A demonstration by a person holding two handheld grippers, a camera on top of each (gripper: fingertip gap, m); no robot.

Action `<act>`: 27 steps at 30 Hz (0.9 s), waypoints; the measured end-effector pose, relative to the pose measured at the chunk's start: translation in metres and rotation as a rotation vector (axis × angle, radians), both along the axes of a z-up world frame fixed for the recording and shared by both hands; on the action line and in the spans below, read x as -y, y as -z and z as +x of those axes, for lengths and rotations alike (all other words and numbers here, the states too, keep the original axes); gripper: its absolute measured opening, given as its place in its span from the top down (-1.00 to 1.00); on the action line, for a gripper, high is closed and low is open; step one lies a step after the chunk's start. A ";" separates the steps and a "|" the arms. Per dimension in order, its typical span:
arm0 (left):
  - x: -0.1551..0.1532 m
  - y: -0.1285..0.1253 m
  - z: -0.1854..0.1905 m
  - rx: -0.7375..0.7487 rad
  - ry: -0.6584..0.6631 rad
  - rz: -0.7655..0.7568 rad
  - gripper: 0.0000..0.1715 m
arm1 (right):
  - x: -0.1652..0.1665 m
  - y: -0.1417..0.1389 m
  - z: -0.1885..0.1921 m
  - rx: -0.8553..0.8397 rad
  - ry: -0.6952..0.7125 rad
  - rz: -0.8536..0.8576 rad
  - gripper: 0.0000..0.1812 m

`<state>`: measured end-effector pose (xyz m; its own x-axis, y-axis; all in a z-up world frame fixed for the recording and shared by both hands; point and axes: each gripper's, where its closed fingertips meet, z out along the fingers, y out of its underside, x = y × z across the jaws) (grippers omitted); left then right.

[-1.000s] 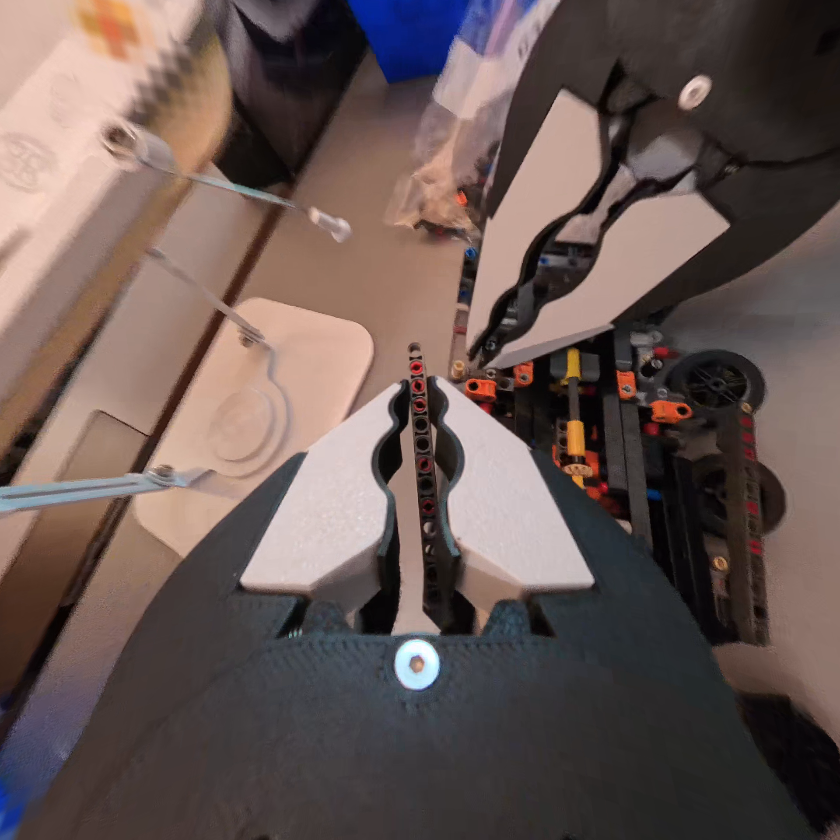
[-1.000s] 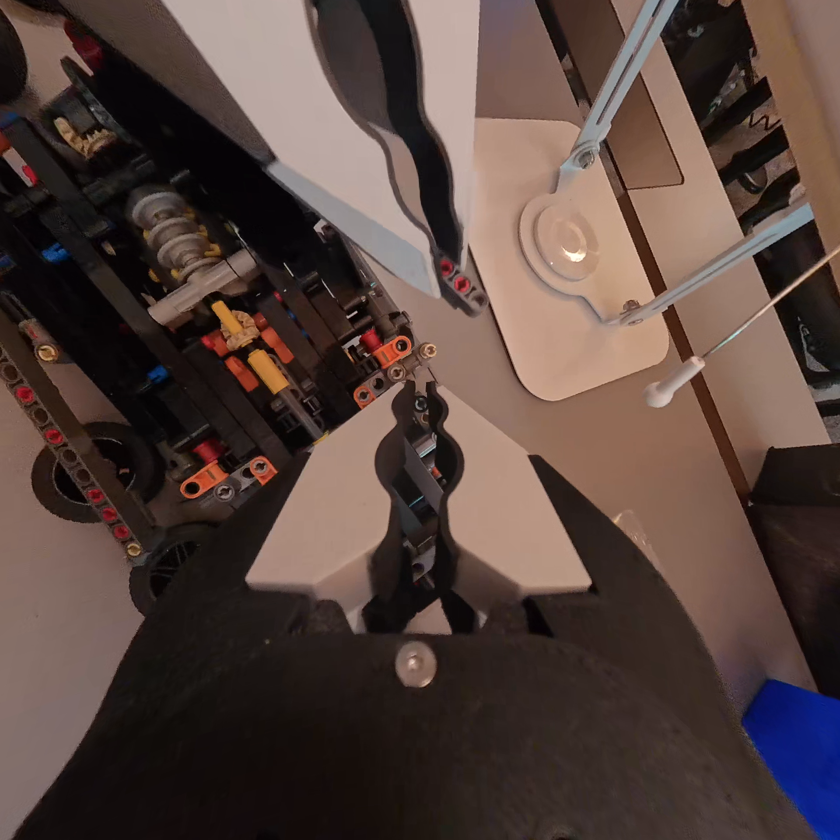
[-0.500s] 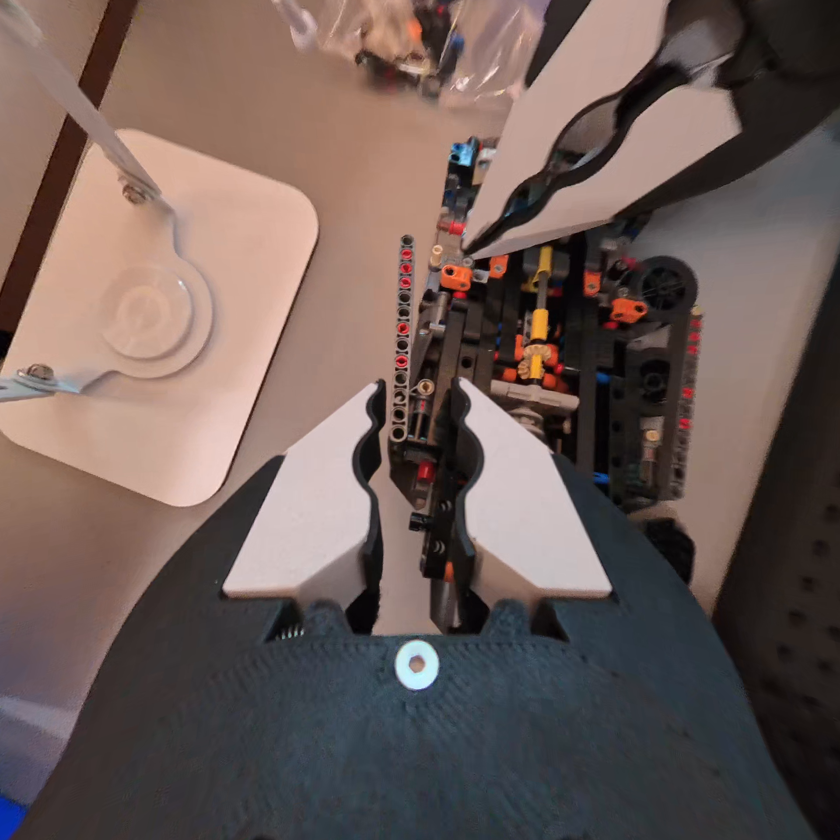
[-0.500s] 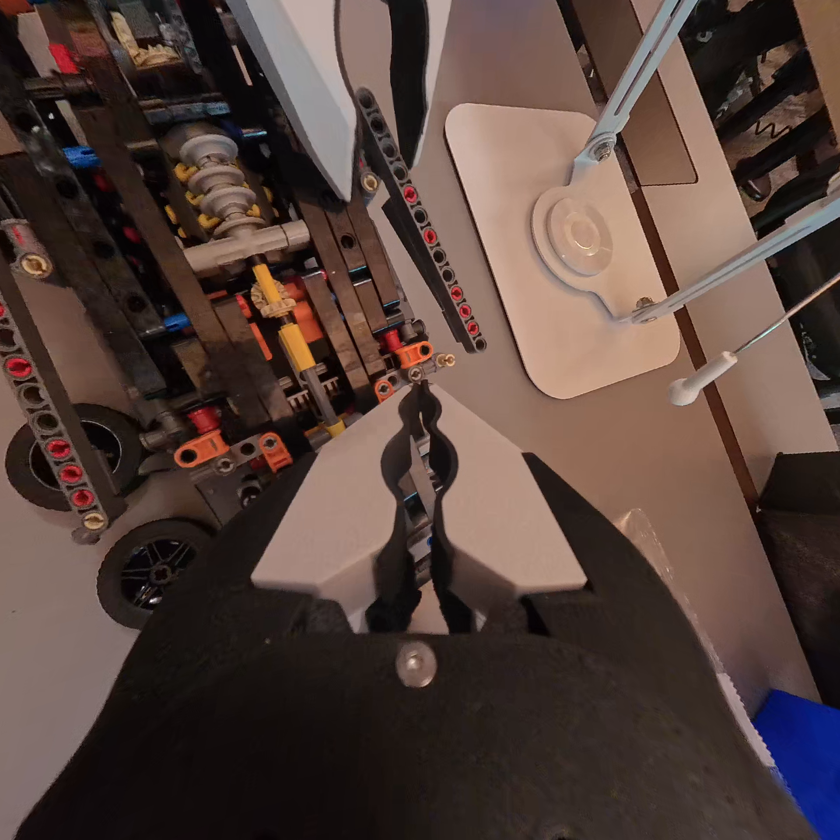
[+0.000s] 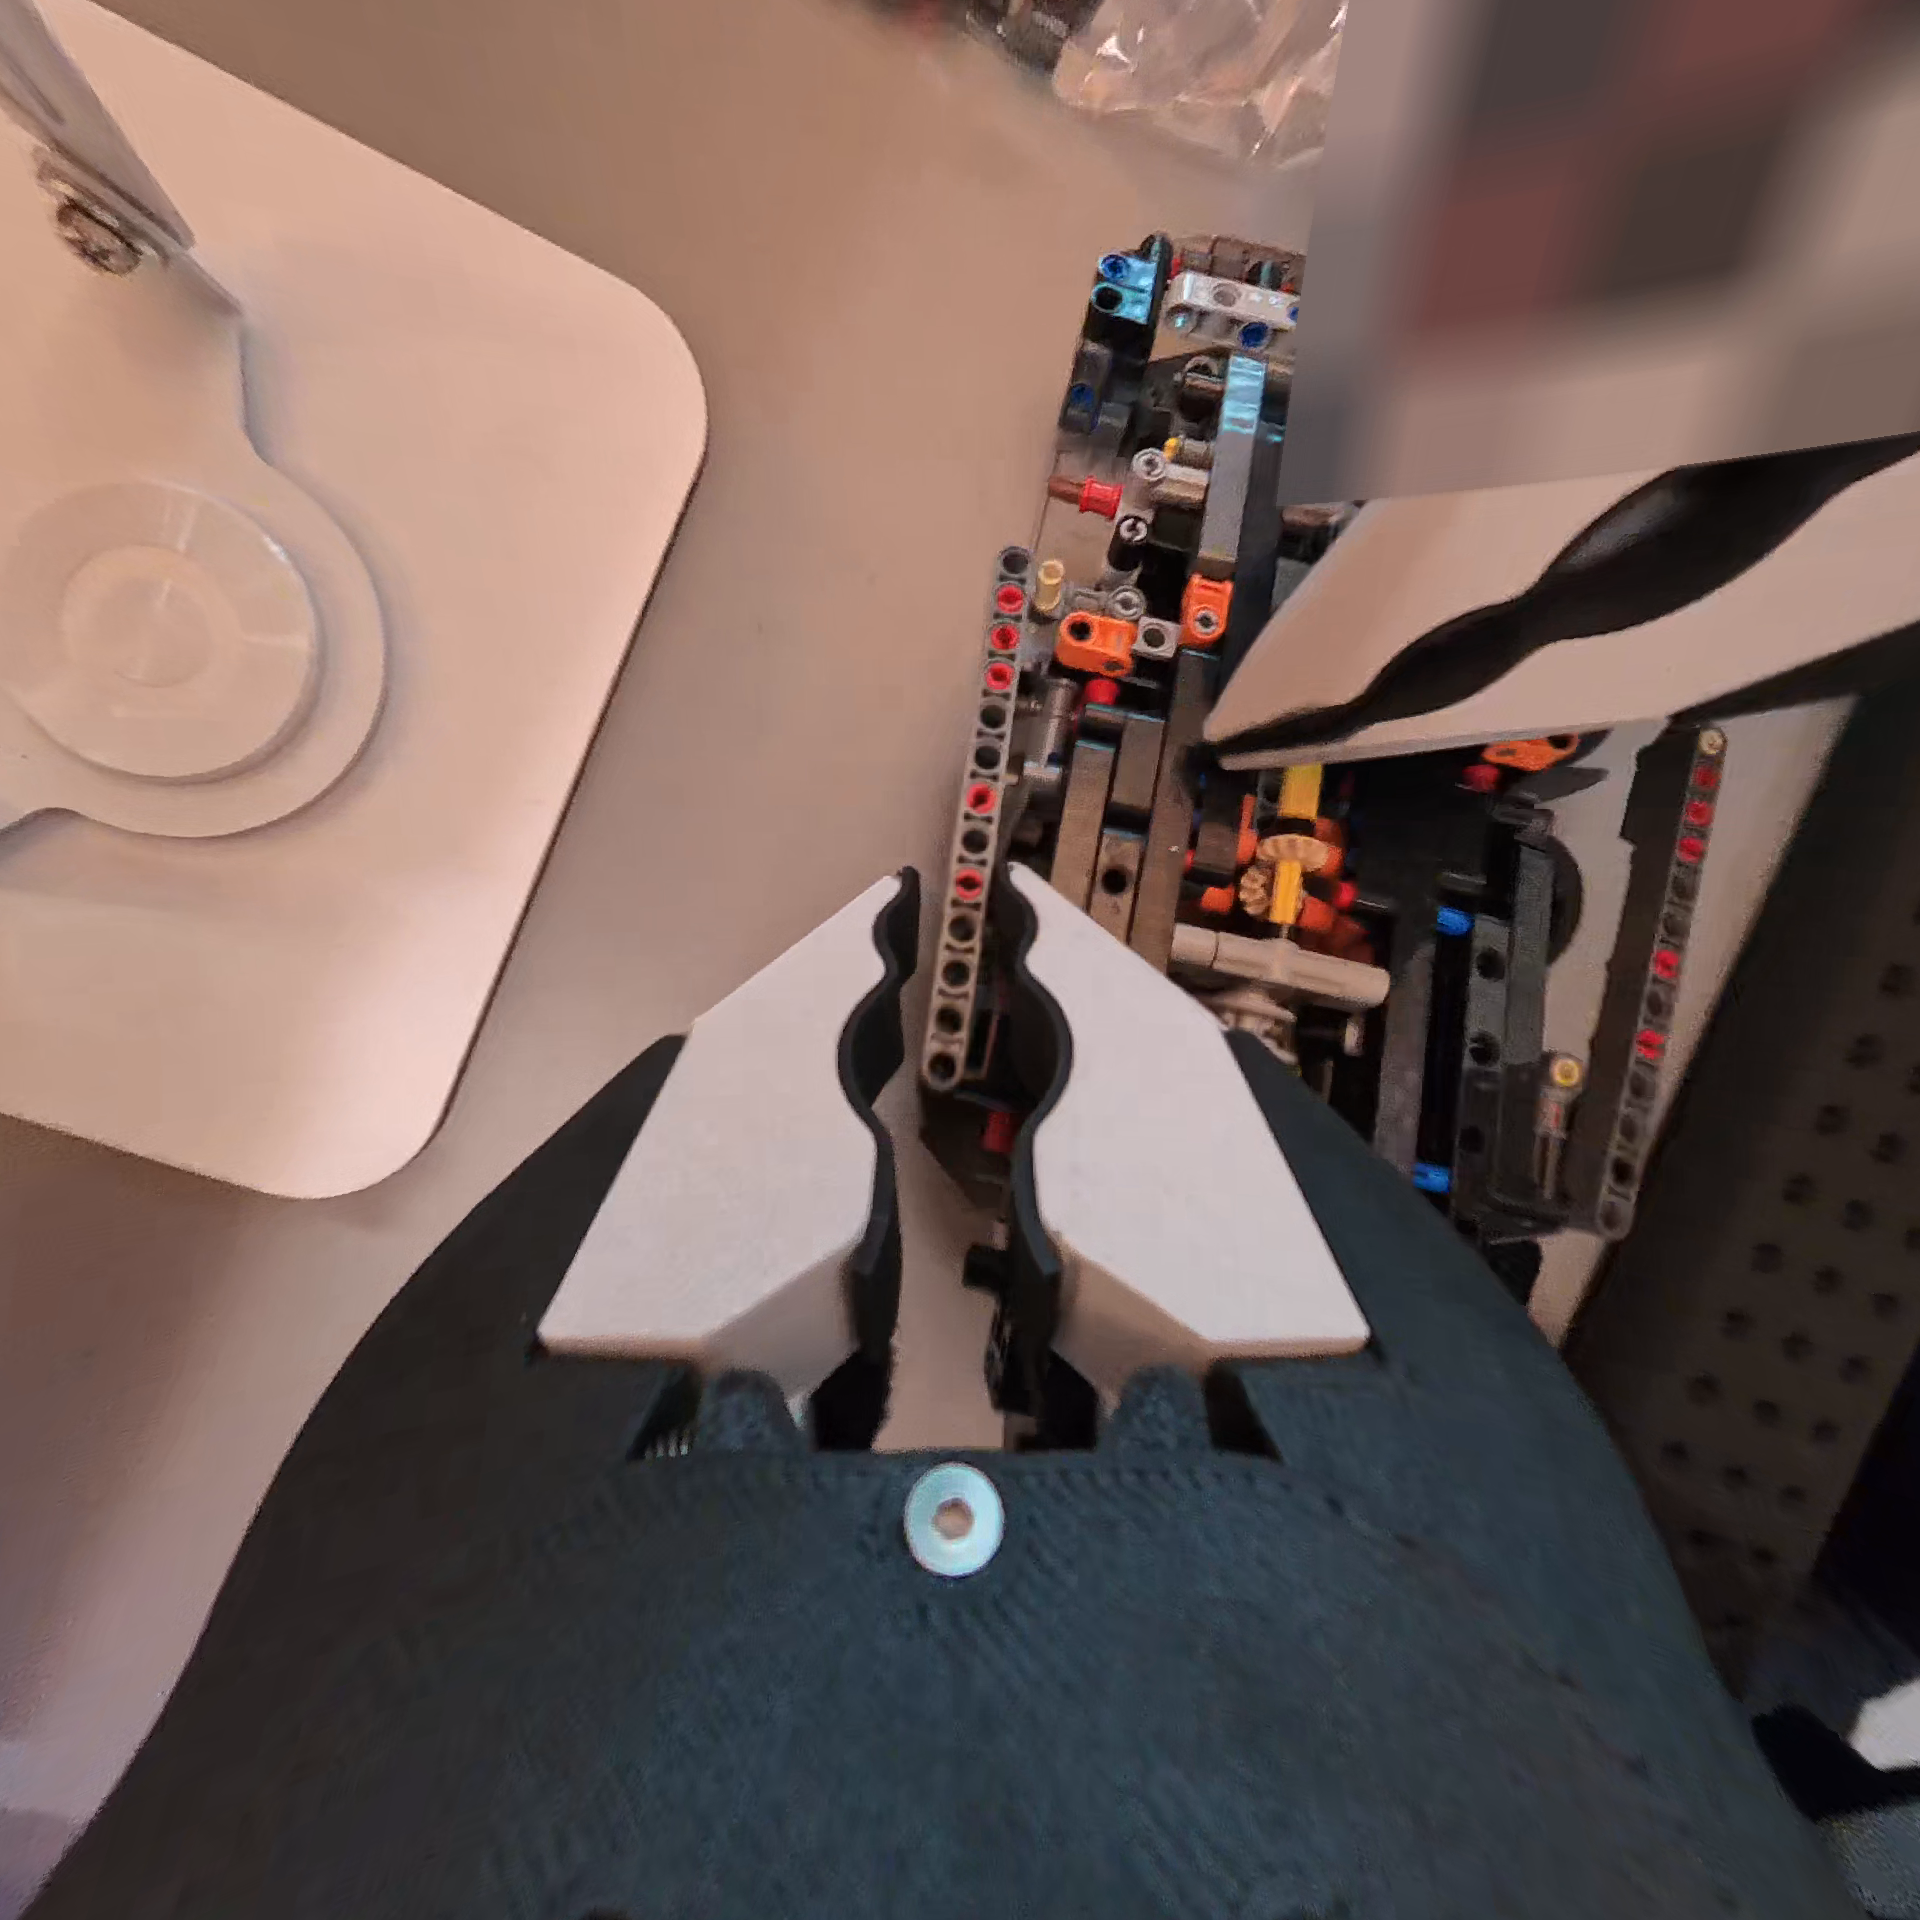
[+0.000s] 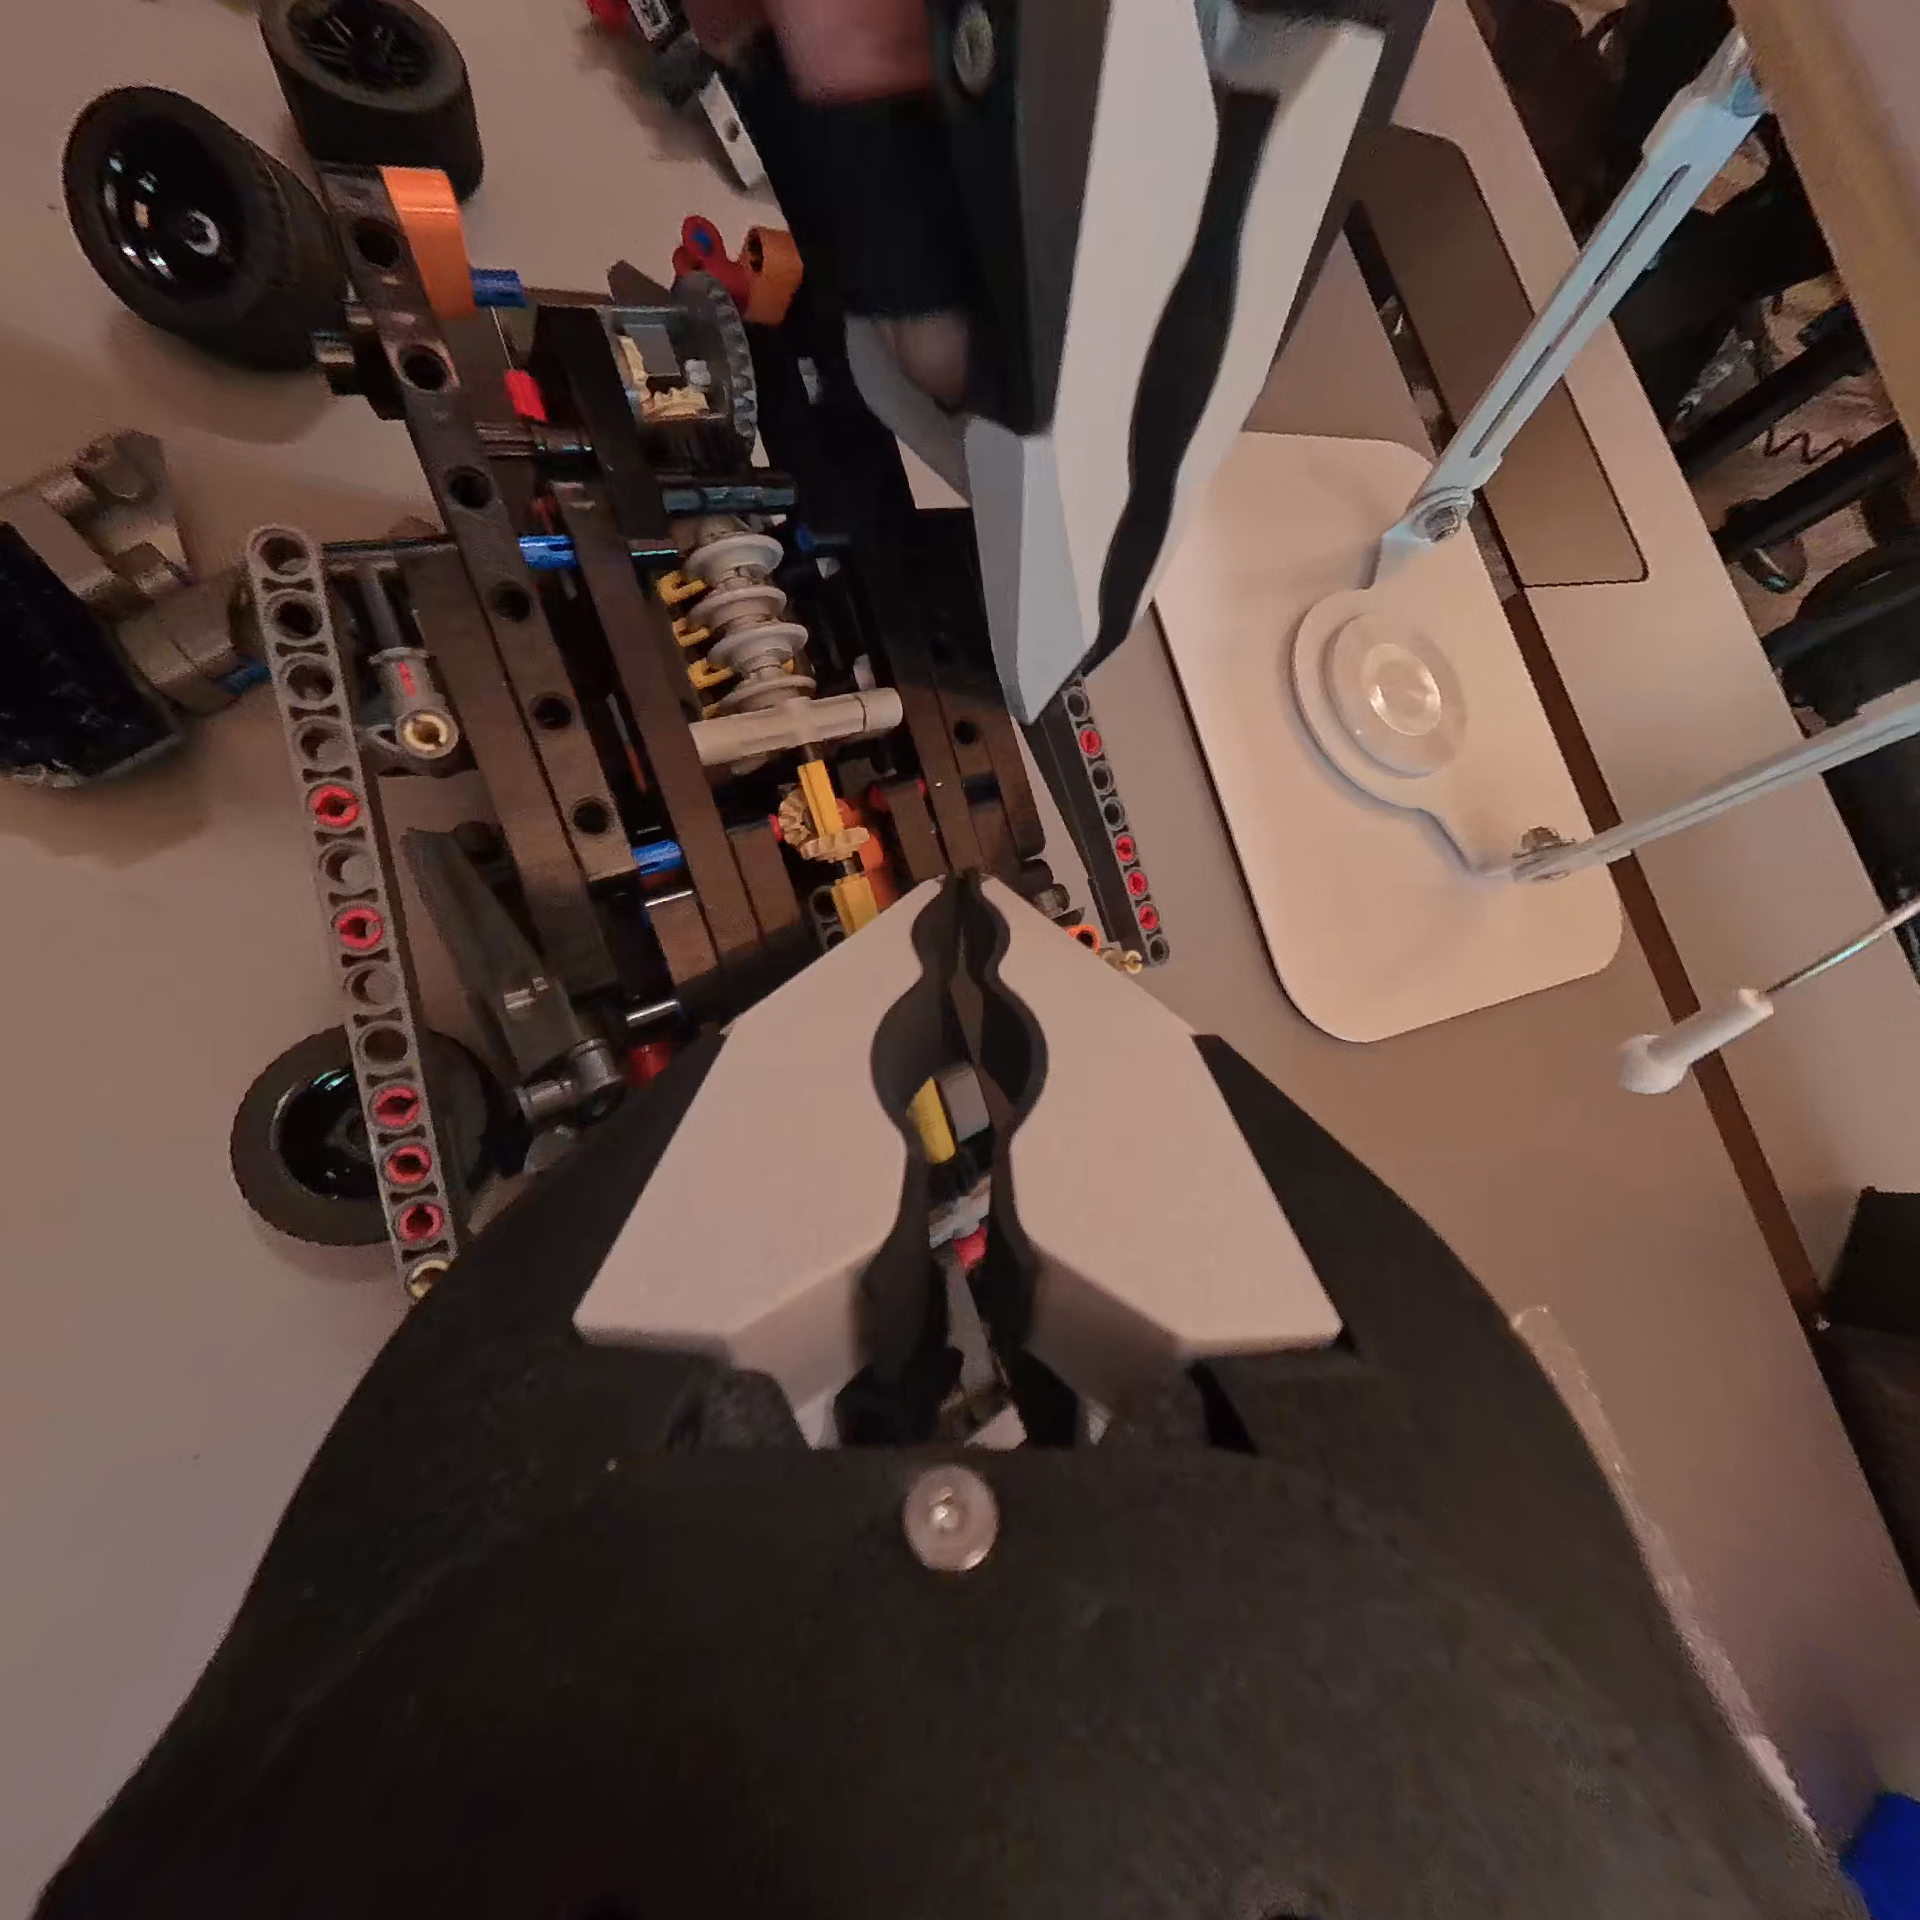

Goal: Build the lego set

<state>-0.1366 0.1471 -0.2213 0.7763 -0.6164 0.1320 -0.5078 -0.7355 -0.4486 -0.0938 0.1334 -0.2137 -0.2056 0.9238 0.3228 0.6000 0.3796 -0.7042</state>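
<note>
You work on a beige tabletop [image 5: 862, 343] under warm, dim light. A white rounded-corner stand base [image 6: 1392, 748] lies flat on it, with a clear round disc [image 6: 1392, 696] at its middle — pale metal arms [image 6: 1538, 343] rise from the base. A dark seam [image 6: 1714, 1081] edges the table. Beyond it, dark clutter [image 6: 1787, 343] is too dim to identify. A crumpled clear plastic bag [image 5: 1195, 73] lies at the far end.

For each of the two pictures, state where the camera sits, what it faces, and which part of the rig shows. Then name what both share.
Left wrist view: on the left gripper, looking down at the lego chassis; its fingers straddle a grey beam.
Right wrist view: on the right gripper, facing the chassis from the opposite end.
Shared: chassis, beam, white lamp base, each other's gripper.
</note>
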 end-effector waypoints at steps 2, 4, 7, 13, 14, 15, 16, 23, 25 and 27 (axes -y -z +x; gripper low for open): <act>-0.002 0.005 0.000 -0.014 0.014 -0.025 0.93 | 0.000 0.001 0.000 -0.005 0.006 0.010 1.00; -0.002 0.004 -0.002 -0.047 0.025 -0.018 0.94 | 0.001 0.001 0.000 -0.002 0.005 0.024 1.00; -0.002 0.004 -0.005 -0.111 0.042 -0.001 0.94 | 0.002 0.002 -0.001 0.007 0.011 0.025 1.00; -0.009 -0.001 -0.024 -0.162 -0.051 0.021 0.94 | -0.005 0.010 -0.001 0.046 0.037 0.086 1.00; -0.013 -0.002 -0.028 -0.157 -0.081 0.037 0.94 | -0.002 0.011 -0.001 0.040 0.027 0.055 1.00; -0.014 -0.004 -0.031 -0.132 -0.111 0.031 0.94 | 0.000 0.011 -0.002 0.027 0.021 0.041 1.00; -0.012 -0.002 -0.033 -0.146 -0.105 0.013 0.94 | 0.000 0.011 -0.003 0.026 0.021 0.055 1.00; -0.001 -0.004 -0.028 -0.315 0.090 0.030 0.94 | 0.002 0.007 -0.007 0.003 0.017 0.095 1.00; 0.002 -0.005 -0.027 -0.363 0.136 0.035 0.94 | 0.010 0.002 -0.014 -0.019 -0.002 0.092 1.00; 0.003 -0.007 -0.025 -0.393 0.171 0.048 0.94 | 0.015 -0.001 -0.023 -0.032 -0.016 0.100 1.00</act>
<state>-0.1618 0.1443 -0.2144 0.6482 -0.7385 -0.1855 -0.7594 -0.6094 -0.2278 -0.1167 0.1183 -0.2123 -0.2084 0.8833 0.4200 0.5709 0.4585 -0.6811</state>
